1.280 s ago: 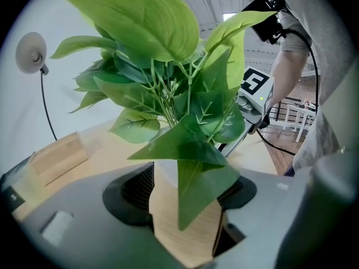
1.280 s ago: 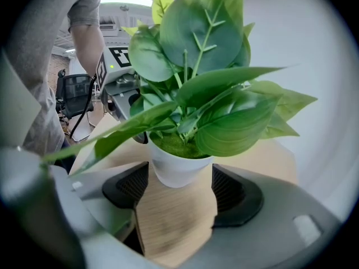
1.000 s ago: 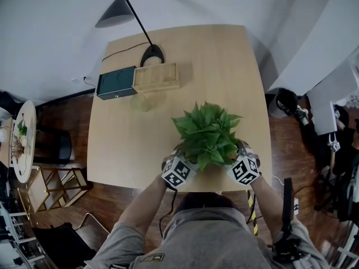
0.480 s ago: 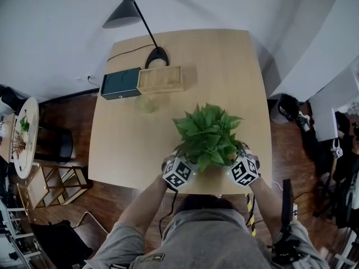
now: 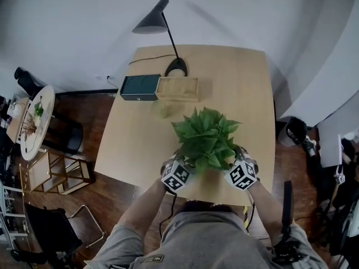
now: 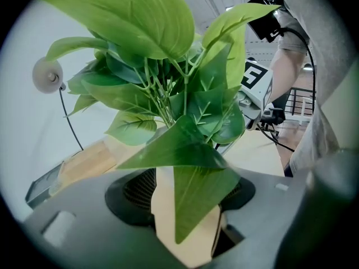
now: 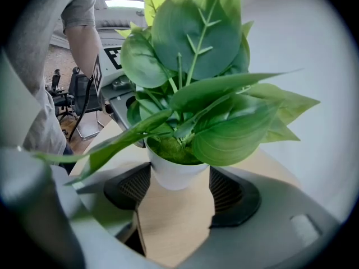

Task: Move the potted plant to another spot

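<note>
The potted plant point(image 5: 206, 139), green leaves in a small white pot point(image 7: 176, 170), is over the near right part of the wooden table point(image 5: 241, 83). My left gripper point(image 5: 188, 164) is at the pot's left and my right gripper point(image 5: 231, 162) at its right. In the right gripper view the pot sits between the dark pads point(image 7: 231, 194), which press on its sides. The left gripper view is full of leaves point(image 6: 168, 94), and one big leaf hides the pot between the left gripper's point(image 6: 185, 194) pads point(image 6: 132, 188). The right gripper's marker cube point(image 6: 255, 83) shows behind the plant.
At the far left of the table stand a black desk lamp point(image 5: 175, 67), a dark green box point(image 5: 139, 87) and a wooden tray box point(image 5: 178, 88). A round side table point(image 5: 33, 122) and chairs stand on the floor to the left. Black gear lies at the right.
Both grippers and the plant between them have come up slightly and stand a little further in from the table's near edge. The head view has swung, so the table now sits further right.
</note>
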### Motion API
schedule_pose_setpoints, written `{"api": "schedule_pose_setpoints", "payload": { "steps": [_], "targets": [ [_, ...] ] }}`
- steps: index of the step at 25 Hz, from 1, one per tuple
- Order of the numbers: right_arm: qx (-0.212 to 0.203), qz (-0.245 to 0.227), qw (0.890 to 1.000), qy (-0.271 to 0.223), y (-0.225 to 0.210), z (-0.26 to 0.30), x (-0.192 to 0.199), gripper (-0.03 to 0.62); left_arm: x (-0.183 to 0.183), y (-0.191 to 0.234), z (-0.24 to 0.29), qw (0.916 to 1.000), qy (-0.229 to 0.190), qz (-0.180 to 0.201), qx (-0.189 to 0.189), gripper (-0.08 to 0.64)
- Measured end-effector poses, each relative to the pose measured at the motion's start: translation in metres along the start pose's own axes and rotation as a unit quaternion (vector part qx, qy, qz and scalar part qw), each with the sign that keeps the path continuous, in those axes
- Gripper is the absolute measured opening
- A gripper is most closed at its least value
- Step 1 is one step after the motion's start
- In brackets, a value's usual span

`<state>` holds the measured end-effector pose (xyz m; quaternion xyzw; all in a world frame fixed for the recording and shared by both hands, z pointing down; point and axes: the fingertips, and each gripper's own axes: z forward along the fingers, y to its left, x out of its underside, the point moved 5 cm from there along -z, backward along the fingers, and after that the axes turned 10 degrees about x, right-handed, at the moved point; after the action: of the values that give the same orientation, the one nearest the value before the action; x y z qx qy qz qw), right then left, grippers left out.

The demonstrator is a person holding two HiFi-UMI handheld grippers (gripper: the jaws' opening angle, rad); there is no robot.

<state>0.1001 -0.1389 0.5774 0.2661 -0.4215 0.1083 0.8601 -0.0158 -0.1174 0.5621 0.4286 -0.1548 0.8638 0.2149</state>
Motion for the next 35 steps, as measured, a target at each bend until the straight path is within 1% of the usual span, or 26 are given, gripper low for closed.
{"api": "schedule_pose_setpoints", "payload": {
  "steps": [5,10,16,24,29,35],
  "targets": [
    [-0.025,-0.017,0.999,-0.017,0.005,0.012,-0.021,0.334,0.006,0.005,-0.023,0.9993,-0.001,-0.016,-0.033,0.281],
    [-0.039,-0.025,0.999,-0.016,0.016,0.036,-0.042,0.334,0.023,0.021,-0.045,0.9986,-0.005,-0.026,-0.046,0.281],
    [-0.03,-0.033,0.999,-0.008,0.038,0.08,-0.079,0.334,0.058,0.056,-0.082,0.9986,-0.015,-0.025,-0.044,0.281],
    [-0.013,-0.015,1.0,0.006,0.079,0.145,-0.142,0.334,0.11,0.112,-0.148,0.9996,-0.012,-0.013,-0.021,0.282],
    [-0.02,-0.019,1.0,0.013,0.107,0.182,-0.175,0.334,0.146,0.135,-0.186,0.9995,-0.011,-0.018,-0.023,0.282],
    [-0.042,-0.029,0.999,0.015,0.14,0.223,-0.206,0.334,0.187,0.155,-0.224,0.9987,-0.006,-0.037,-0.034,0.282]
  ]
}}
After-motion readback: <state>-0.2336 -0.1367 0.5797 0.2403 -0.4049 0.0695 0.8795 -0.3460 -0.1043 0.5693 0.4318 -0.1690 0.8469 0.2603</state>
